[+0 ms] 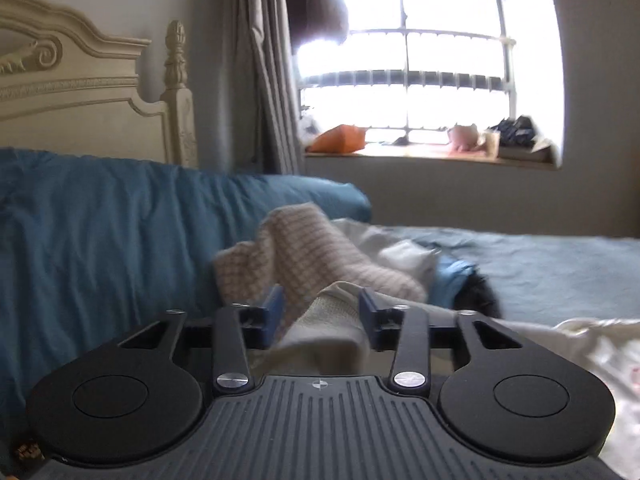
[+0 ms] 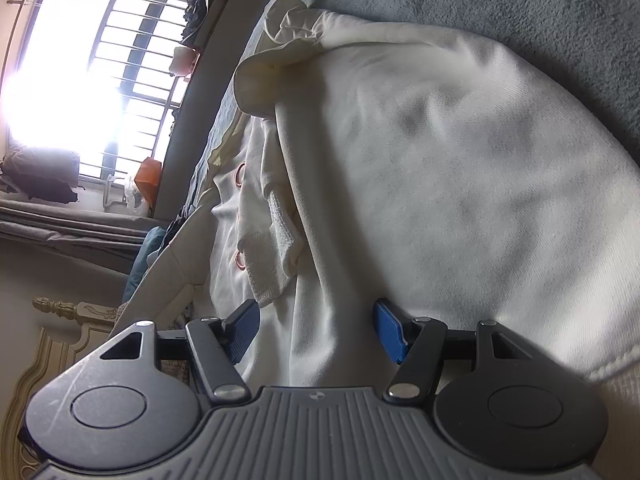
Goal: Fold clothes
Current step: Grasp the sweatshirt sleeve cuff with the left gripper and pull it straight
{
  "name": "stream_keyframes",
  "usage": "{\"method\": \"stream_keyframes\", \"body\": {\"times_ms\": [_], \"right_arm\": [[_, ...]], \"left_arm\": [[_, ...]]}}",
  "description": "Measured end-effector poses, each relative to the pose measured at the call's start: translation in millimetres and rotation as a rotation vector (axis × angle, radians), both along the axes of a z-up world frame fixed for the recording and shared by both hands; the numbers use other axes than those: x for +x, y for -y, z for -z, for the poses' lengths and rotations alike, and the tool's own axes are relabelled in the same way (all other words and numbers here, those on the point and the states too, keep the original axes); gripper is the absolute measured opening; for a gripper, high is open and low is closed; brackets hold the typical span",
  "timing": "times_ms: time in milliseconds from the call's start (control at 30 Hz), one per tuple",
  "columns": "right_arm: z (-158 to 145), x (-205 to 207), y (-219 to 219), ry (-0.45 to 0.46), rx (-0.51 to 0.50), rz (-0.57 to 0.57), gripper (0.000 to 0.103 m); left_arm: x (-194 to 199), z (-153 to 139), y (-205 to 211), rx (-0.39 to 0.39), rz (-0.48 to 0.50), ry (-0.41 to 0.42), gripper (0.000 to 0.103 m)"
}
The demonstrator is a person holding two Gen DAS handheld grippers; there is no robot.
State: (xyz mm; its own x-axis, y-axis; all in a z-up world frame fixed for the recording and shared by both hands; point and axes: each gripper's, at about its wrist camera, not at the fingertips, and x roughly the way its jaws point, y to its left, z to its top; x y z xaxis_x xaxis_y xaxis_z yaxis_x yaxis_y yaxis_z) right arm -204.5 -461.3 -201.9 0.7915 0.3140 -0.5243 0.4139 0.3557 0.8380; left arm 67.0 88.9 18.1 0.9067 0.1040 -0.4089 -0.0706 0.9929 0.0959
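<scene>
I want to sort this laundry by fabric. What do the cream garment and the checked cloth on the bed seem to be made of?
Cream garment: looks like soft cotton knit, matte, fine twill-like weave, with ribbed trim.
Checked cloth: seems a thicker woven or waffle cotton, with a pinkish grid; too blurred to be sure.

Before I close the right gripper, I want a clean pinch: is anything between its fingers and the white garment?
Nothing visible does. The right gripper stands open directly over the white garment, whose fabric already lies between its blue fingers.

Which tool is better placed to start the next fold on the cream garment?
Probably right. The right tool sits directly over the cream garment with fabric between its pads; the left tool points toward the checked clothes.
</scene>
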Motion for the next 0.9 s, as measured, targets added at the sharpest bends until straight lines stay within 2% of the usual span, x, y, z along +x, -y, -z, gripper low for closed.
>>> {"method": "stream_keyframes", "body": {"times_ms": [67, 133, 233, 333, 500, 567, 667, 733, 867, 900], "right_arm": [[1, 0, 1, 0.002, 0.004, 0.001, 0.066], [1, 0, 2, 0.004, 0.007, 0.000, 0.066], [3, 1, 2, 0.005, 0.008, 0.002, 0.066], [4, 2, 3, 0.008, 0.013, 0.002, 0.066], [5, 1, 6, 0.015, 0.036, 0.009, 0.066], [2, -1, 7, 0.017, 0.057, 0.010, 0.066], [-7, -6, 11, 0.042, 0.088, 0.007, 0.068], [-22, -14, 16, 0.080, 0.071, 0.017, 0.068], [-50, -36, 30, 0.134, 0.018, 0.063, 0.071], [-53, -42, 34, 0.138, 0.002, 0.078, 0.072]], "left_arm": [[9, 16, -5, -0.068, 0.004, -0.079, 0.052], [4, 29, -10, -0.160, 0.024, -0.122, 0.052], [-14, 42, -5, -0.225, 0.067, -0.155, 0.054], [-32, 56, 10, -0.285, 0.231, -0.234, 0.056], [-61, 99, 52, -0.370, 0.473, -0.484, 0.056], [-75, 116, 70, -0.368, 0.540, -0.541, 0.056], [-84, 136, 89, -0.343, 0.586, -0.578, 0.055], [-88, 146, 98, -0.313, 0.603, -0.601, 0.045], [-89, 159, 110, -0.230, 0.620, -0.613, 0.033], [-89, 161, 112, -0.218, 0.617, -0.614, 0.027]]}}
